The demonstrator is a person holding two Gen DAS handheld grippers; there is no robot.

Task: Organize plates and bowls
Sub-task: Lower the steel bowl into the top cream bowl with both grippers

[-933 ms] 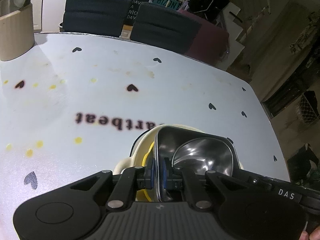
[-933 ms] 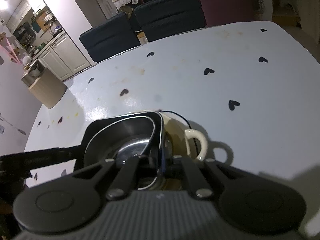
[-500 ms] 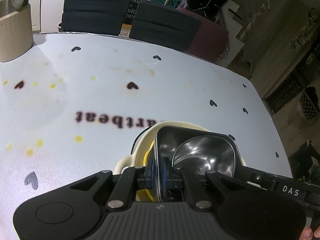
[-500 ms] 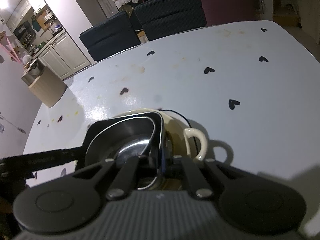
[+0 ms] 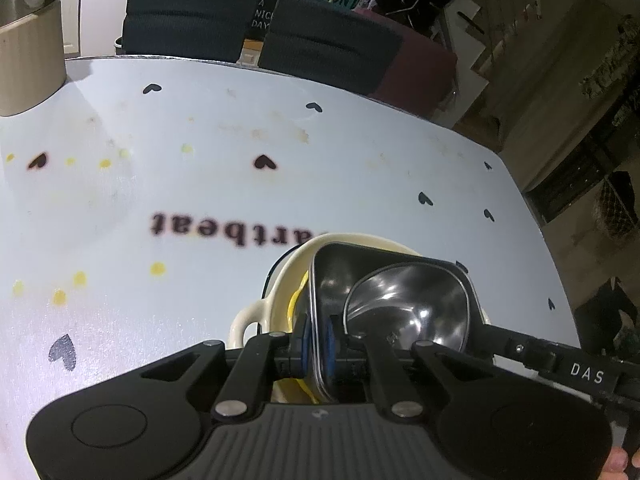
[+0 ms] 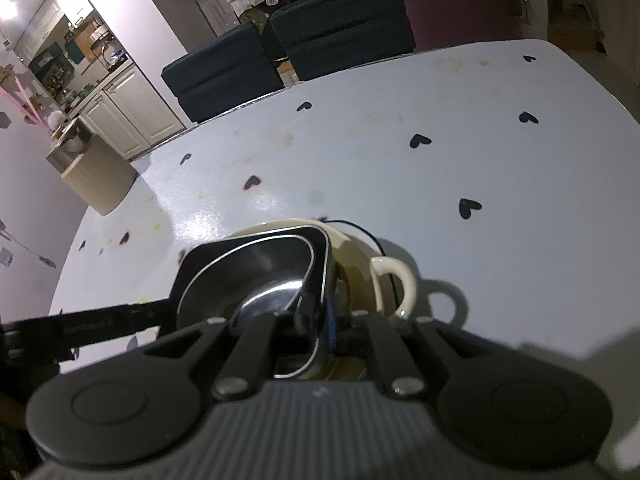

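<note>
Pinching steel bowl point(image 5: 400, 304) rim — left tongs point(image 5: 317, 340) tight, right tongs point(image 6: 317, 326) just loosening — both tilted downward

A pale table point(image 5: 240, 128) printed with small black hearts point(image 5: 264, 162) carried yellowish stains. A tan bin point(image 5: 28, 68) stood at its far left corner. Two dark chairs point(image 6: 340, 36) and a maroon one point(image 6: 460, 12) stood beyond the far edge.

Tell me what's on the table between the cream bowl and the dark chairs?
No dishes. Only bare tablecloth with black hearts and faint stains lies between the cream bowl and the dark chairs, as the right wrist view shows most clearly.
</note>
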